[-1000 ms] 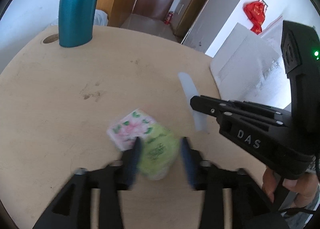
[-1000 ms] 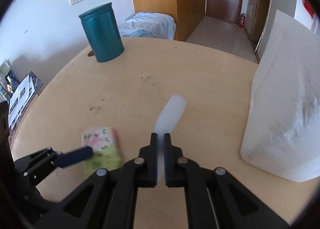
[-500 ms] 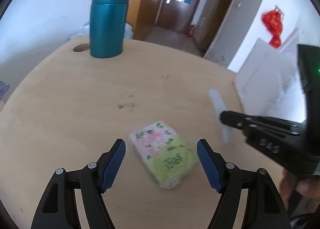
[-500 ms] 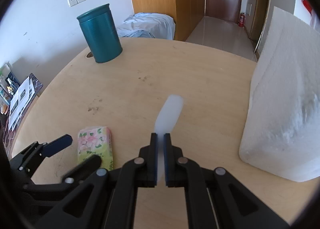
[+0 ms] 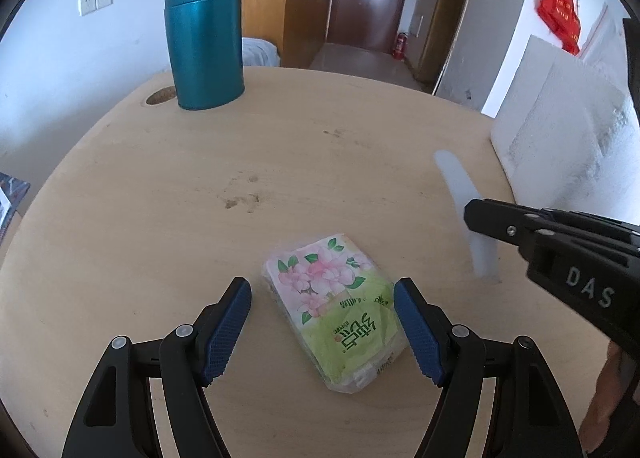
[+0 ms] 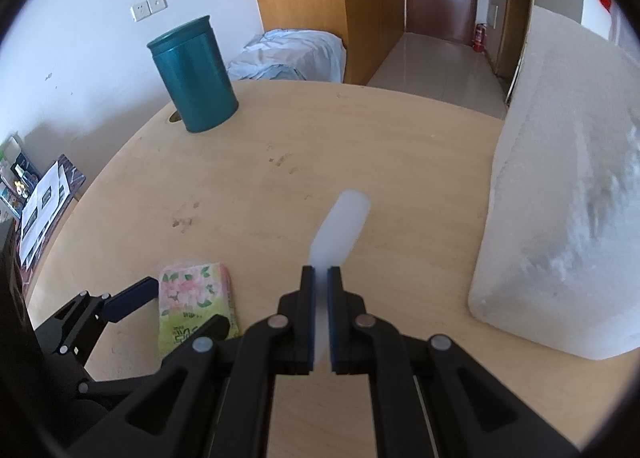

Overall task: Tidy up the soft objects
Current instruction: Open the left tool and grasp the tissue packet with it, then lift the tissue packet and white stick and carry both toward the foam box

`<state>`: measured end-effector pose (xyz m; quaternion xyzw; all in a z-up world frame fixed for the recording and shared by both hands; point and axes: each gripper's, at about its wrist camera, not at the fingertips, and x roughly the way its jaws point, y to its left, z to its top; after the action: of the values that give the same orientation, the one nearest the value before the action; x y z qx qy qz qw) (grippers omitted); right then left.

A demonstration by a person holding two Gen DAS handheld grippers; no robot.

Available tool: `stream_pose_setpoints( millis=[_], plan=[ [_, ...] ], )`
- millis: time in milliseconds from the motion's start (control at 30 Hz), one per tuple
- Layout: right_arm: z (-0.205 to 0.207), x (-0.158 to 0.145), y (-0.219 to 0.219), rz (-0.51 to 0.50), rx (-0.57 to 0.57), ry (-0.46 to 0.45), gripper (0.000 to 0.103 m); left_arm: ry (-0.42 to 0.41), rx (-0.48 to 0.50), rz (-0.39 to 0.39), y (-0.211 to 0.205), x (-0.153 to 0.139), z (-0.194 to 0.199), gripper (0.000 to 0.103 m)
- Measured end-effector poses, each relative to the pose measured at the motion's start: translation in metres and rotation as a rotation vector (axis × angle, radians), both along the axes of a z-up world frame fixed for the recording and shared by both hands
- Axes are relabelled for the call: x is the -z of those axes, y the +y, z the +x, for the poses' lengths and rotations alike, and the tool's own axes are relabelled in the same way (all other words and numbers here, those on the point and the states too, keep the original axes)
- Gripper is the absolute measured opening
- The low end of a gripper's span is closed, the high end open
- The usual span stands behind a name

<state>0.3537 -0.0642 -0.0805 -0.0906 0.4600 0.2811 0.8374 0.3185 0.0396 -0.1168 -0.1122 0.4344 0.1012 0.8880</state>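
Note:
A soft tissue pack (image 5: 340, 306) with pink flowers and a green end lies on the round wooden table (image 5: 200, 186). My left gripper (image 5: 323, 300) is open, its blue-padded fingers either side of the pack, not touching it. The pack also shows in the right wrist view (image 6: 192, 298). My right gripper (image 6: 320, 274) is shut on a thin translucent white strip (image 6: 340, 226) that sticks out forward over the table. In the left wrist view the right gripper (image 5: 476, 214) comes in from the right with the strip (image 5: 464, 202).
A teal cylindrical canister (image 5: 204, 46) stands at the table's far left beside a cable hole (image 5: 160, 95). A large white foam block (image 6: 560, 194) stands on the table's right side. Papers (image 6: 44, 202) lie beyond the left edge.
My left gripper was closed around the tissue pack; it has opened and let the pack down on the table, and drawn back a little. The right gripper still holds the strip.

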Motion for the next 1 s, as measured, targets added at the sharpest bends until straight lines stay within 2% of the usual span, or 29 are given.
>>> stream_pose_setpoints(
  millis=[67,200,267,300,333,400,500,700,1000],
  plan=[
    [-0.001,-0.002,-0.002,0.007,0.002,-0.004,0.007,0.002,0.002,0.004,0.0,0.001,0.0,0.068],
    [-0.002,-0.003,-0.001,0.012,-0.001,-0.007,0.007,-0.005,0.013,0.022,0.001,0.0,-0.005,0.04],
    [-0.002,-0.004,-0.001,0.015,-0.002,-0.006,0.007,-0.01,0.014,0.011,0.004,-0.001,-0.008,0.034],
    [-0.002,-0.004,0.0,0.015,-0.003,-0.006,0.007,-0.014,0.02,0.009,0.005,-0.001,-0.009,0.029],
    [-0.003,-0.004,0.0,0.014,-0.004,-0.009,0.007,-0.018,0.027,0.009,0.006,-0.001,-0.011,0.02],
    [-0.002,-0.004,0.0,0.016,-0.003,-0.007,0.007,-0.021,0.037,0.011,0.006,-0.002,-0.013,0.012],
    [-0.003,-0.004,0.0,0.015,-0.005,-0.009,0.007,-0.029,0.055,0.045,0.002,-0.004,-0.016,0.008],
    [-0.005,-0.007,0.0,0.025,-0.013,-0.013,0.007,-0.064,0.081,0.004,0.008,-0.012,-0.022,0.006],
    [-0.021,-0.015,0.003,0.034,-0.042,-0.031,0.007,-0.13,0.073,0.011,0.013,-0.038,-0.041,0.006]
  ],
)
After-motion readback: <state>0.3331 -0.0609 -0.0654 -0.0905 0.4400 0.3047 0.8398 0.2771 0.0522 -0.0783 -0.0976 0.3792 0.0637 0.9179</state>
